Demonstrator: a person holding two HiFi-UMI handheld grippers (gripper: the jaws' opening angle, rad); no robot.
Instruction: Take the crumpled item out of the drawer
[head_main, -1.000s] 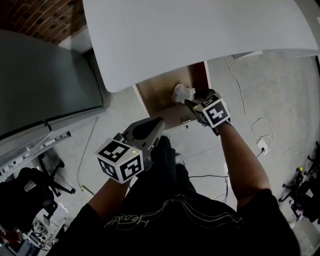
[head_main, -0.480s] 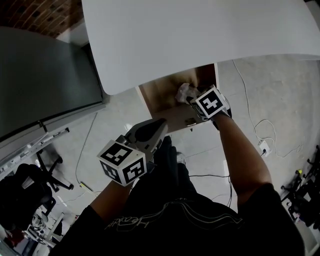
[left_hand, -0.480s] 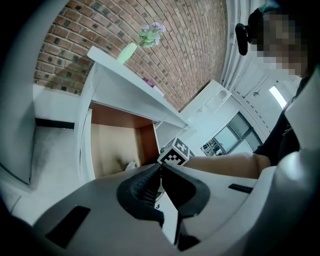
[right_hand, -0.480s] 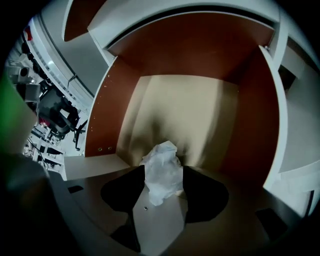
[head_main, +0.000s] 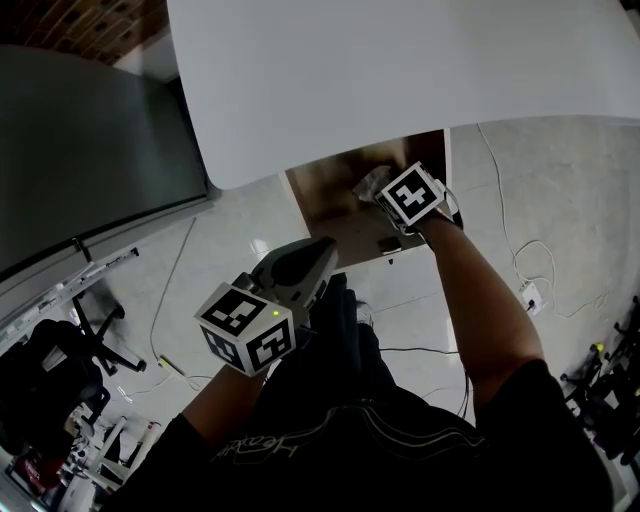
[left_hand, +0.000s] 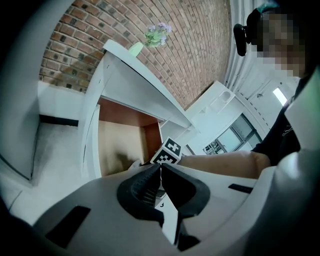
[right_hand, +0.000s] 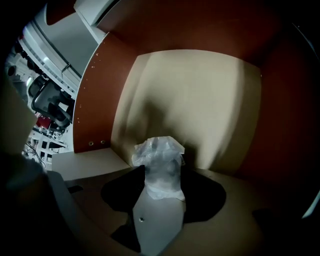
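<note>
The crumpled item (right_hand: 160, 167), a wad of white, partly clear wrap, sits between the jaws of my right gripper (right_hand: 161, 186), which is shut on it inside the drawer (right_hand: 200, 110). In the head view the right gripper (head_main: 380, 190) reaches into the open wooden drawer (head_main: 325, 195) under the white table top (head_main: 400, 70). Only a bit of the crumpled item (head_main: 368, 182) shows past the marker cube. My left gripper (head_main: 322, 252) hangs shut and empty near my body, in front of the drawer. In its own view the left gripper (left_hand: 160, 169) points at the drawer (left_hand: 117, 142).
A grey cabinet (head_main: 90, 150) stands left of the drawer. Cables (head_main: 520, 260) trail over the floor on the right. An office chair (head_main: 60, 370) is at the lower left. A vase with flowers (left_hand: 150, 37) stands on the table, against a brick wall.
The right gripper has pushed further into the drawer, and its marker cube now covers most of the crumpled item in the head view. The left gripper has hardly moved.
</note>
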